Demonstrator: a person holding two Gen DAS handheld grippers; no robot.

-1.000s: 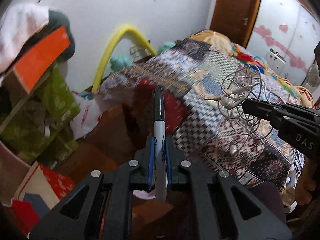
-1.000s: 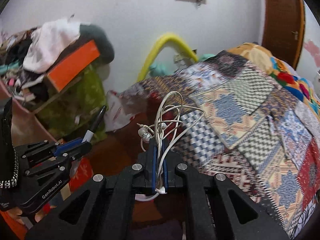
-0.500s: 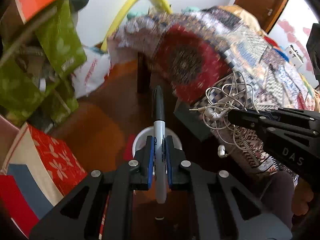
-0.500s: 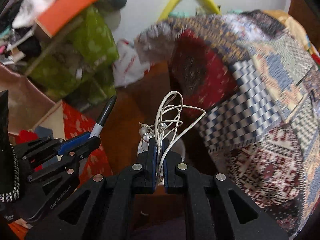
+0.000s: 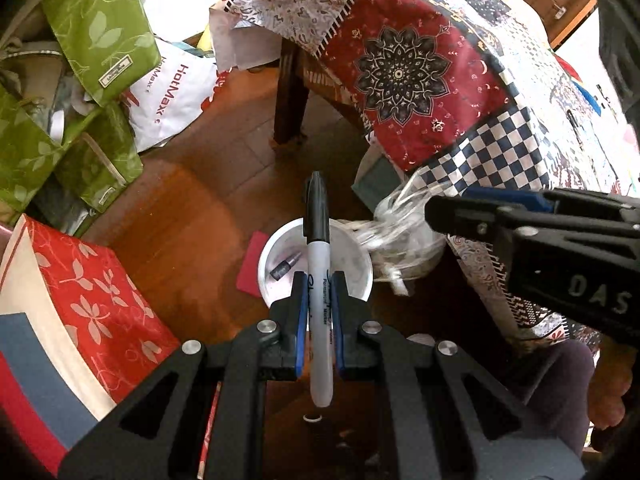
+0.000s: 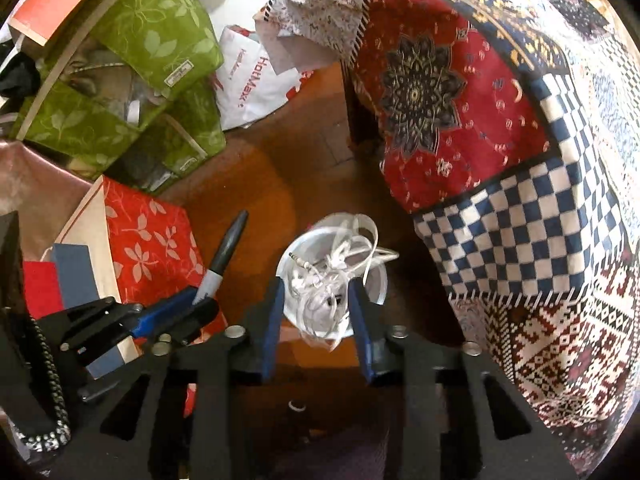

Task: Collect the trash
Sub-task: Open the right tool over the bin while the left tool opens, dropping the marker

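Observation:
My left gripper (image 5: 317, 280) is shut on a black-capped permanent marker (image 5: 319, 248), which points down over a small white bin (image 5: 267, 258) on the wooden floor. A small grey object (image 5: 285, 266) lies inside the bin. My right gripper (image 6: 318, 284) hangs over the same bin (image 6: 382, 280), its jaws opening. A tangle of white earphones (image 6: 332, 276) sits loose between them, just above the bin's mouth. In the left wrist view the earphones (image 5: 400, 236) are blurred below the right gripper (image 5: 440, 212). The right wrist view shows the left gripper (image 6: 192, 304) and the marker (image 6: 224, 256) to the left.
A patchwork quilt (image 5: 440, 80) drapes over a wooden-legged bed (image 5: 290, 92) on the right. Green leaf-print bags (image 5: 92, 28), a white plastic bag (image 5: 172, 92) and a red floral box (image 5: 88, 280) crowd the left. A red card (image 5: 250, 268) lies beside the bin. A person's foot (image 5: 606, 380) shows at lower right.
Both grippers dropped from above the quilt and tipped down over the white bin. The right gripper's jaws, clamped on the earphones before, now stand apart. The left still grips the marker.

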